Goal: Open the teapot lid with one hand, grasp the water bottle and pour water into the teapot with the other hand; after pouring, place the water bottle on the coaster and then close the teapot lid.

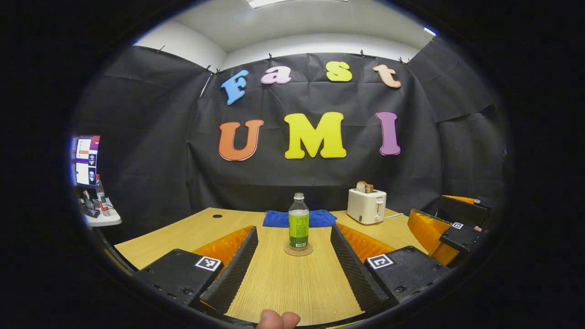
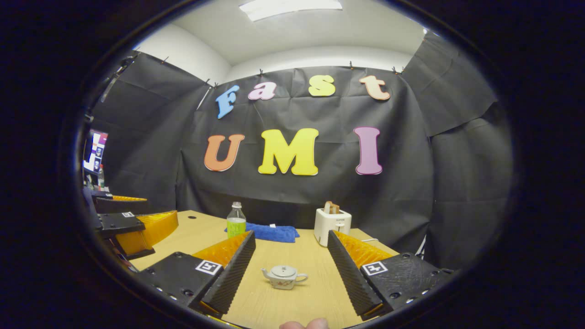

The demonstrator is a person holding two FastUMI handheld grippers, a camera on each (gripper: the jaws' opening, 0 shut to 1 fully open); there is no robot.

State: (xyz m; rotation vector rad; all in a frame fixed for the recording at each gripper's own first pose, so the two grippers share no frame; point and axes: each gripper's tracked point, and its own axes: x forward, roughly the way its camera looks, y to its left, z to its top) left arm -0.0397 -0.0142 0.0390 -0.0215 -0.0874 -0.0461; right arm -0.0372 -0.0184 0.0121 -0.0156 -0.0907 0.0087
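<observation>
Water bottle (image 1: 299, 220) stands upright on the round coaster (image 1: 298, 250), centre of the left gripper view, on the wooden table (image 1: 283, 288). Cap looks on. Teapot (image 2: 284, 277) sits lower centre of the right gripper view, lid (image 2: 283, 270) seated on it, spout to frame left, handle to frame right.

Left gripper (image 1: 295, 262): fingers spread wide, nothing between them. The bottle is ahead of the fingertips, lined up with the gap, apart from both. Right gripper (image 2: 290, 265): also spread wide, holding nothing. The teapot is on the table between the two fingers, touching neither. The right gripper also shows at the right edge of the left gripper view, the left gripper at the left edge of the right gripper view.

This layout fits either stage: bottle and lid waiting to be picked up, or bottle set back on the coaster and lid replaced after pouring. Water level in the teapot cannot be seen, so it stays unsettled.

Handling judgement: the lid knob is small and likely slick ceramic, so any pinch needs centring and a straight vertical lift. The bottle is tall and narrow, so a mid-body grip would limit tipping.

Behind: blue towel (image 1: 299, 218), white toaster (image 1: 366, 206) with bread, upper right of the table.
</observation>
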